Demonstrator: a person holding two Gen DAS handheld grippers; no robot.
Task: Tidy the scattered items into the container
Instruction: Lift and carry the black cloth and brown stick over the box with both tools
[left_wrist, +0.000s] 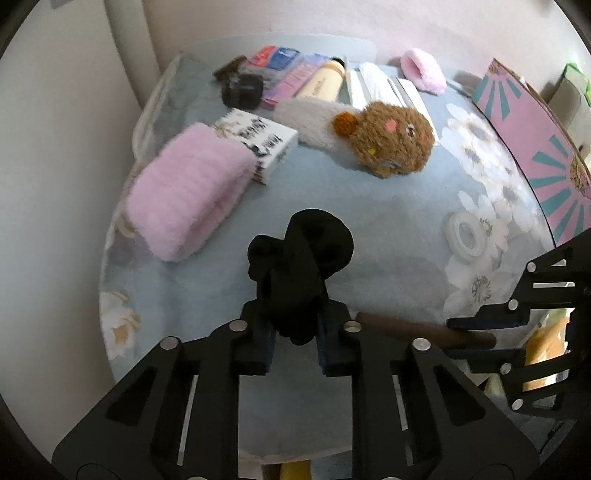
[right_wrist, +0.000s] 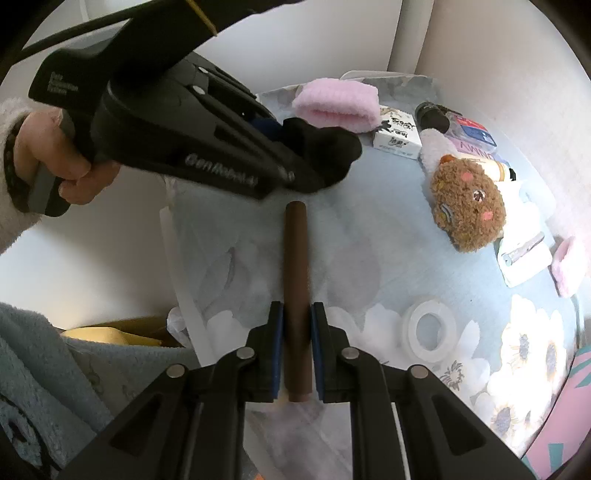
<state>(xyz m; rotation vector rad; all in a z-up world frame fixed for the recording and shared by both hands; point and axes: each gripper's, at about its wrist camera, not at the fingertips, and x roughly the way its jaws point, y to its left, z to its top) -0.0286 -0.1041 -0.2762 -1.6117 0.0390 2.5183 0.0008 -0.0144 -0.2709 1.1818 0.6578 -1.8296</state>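
The left gripper (left_wrist: 295, 332) jaws grasp a black sock (left_wrist: 301, 258); the right gripper (right_wrist: 297, 347) jaws grasp a brown stick (right_wrist: 295, 266) pointing to 12 o'clock.

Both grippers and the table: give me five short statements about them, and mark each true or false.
1. The left gripper is shut on a black sock. True.
2. The right gripper is open and holds nothing. False: it is shut on a brown stick.
3. The brown plush toy lies on the floral tablecloth. True.
4. The clear tape roll is clamped in a gripper. False: it lies on the tablecloth, apart from both.
5. A folded pink towel lies against a black-and-white box. True.
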